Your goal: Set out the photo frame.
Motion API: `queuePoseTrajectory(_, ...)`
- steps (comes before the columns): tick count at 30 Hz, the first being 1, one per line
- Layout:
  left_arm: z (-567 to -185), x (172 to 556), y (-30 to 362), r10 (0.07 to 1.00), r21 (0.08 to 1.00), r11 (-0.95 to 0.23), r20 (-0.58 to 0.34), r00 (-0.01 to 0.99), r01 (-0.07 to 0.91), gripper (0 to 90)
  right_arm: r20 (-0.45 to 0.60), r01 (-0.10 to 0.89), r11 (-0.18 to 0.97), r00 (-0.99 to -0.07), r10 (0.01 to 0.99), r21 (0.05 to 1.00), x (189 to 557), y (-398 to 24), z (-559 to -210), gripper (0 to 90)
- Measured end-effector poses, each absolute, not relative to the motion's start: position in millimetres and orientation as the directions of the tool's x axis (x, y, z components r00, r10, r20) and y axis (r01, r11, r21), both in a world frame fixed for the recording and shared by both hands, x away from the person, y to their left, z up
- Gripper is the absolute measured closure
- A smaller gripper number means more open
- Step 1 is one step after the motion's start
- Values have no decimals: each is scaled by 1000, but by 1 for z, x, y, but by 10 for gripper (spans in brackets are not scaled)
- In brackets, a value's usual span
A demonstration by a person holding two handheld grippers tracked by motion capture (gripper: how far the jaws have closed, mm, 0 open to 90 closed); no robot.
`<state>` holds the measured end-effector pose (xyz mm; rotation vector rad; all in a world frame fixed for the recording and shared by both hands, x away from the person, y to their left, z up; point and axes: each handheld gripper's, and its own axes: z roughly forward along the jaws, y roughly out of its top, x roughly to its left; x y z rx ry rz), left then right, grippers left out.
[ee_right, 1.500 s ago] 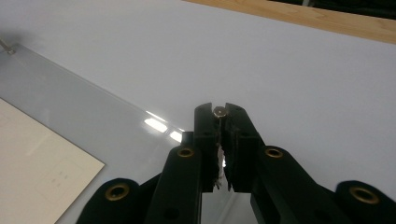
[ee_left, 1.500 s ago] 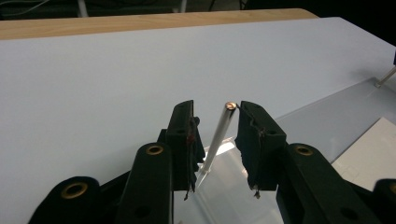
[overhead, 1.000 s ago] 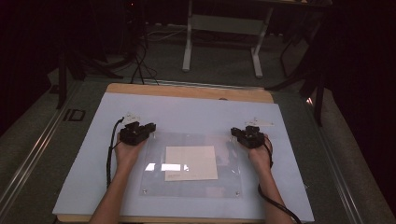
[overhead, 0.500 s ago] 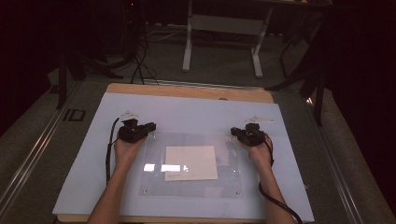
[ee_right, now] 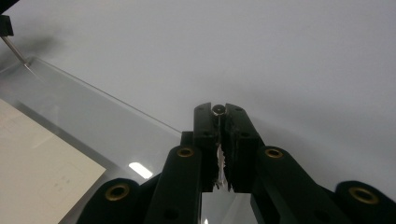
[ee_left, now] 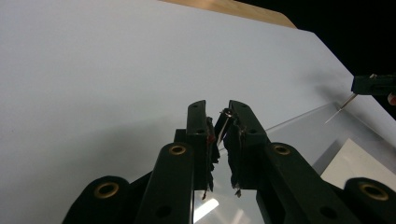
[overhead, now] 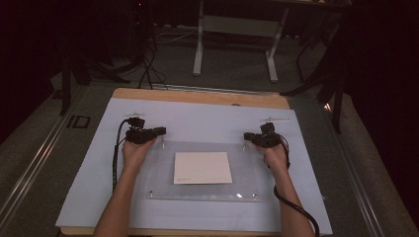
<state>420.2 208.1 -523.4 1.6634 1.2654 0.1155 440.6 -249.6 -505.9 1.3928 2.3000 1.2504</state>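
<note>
While each gripper holds a thin metal pin upright over a far corner of the clear acrylic sheet (overhead: 205,170), the arrangement reads as a fastening or alignment step: one pin per corner, one hand per pin.

Left gripper (overhead: 144,134): positioned at about 10 o'clock from the sheet centre in the high view. In the left gripper view its jaws stand narrow, nearly together, with a slender pin (ee_left: 224,125) pinched between the pads and rising past the jaw tips. The grip is high on the pin, probably to leave the lower end free to enter a corner hole.

Right gripper (overhead: 262,138): positioned at about 2 o'clock from the sheet centre. In the right gripper view its jaws are closed on a second pin whose rounded head (ee_right: 217,110) sits between the jaw tips.

Sheet: transparent, rectangular, lying flat on a pale blue mat (overhead: 84,187) that covers the wooden table (overhead: 197,96). Small fittings glint at its two near corners, at about 7 and 5 o'clock; whether these are seated pins cannot be told.

White paper (overhead: 202,167): rectangular, centred within the sheet outline. Whether it lies under or on the acrylic cannot be told; a clamping purpose is likely.
</note>
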Motion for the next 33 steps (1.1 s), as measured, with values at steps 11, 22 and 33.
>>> queuePoseTrajectory(11, -524, 428, 198, 820, 756, 37, -397, 413, 653, 842, 319, 688, 170, -522, 791, 705, 455, -251, -507, 853)
queuePoseTrajectory(22, -529, 441, 195, 820, 699, 134, -476, 317, 702, 847, 351, 707, 116, -479, 805, 698, 463, -250, -512, 847)
queuePoseTrajectory(33, -529, 441, 195, 822, 691, 144, -482, 303, 709, 846, 221, 629, 193, -518, 827, 753, 444, -254, -510, 729)
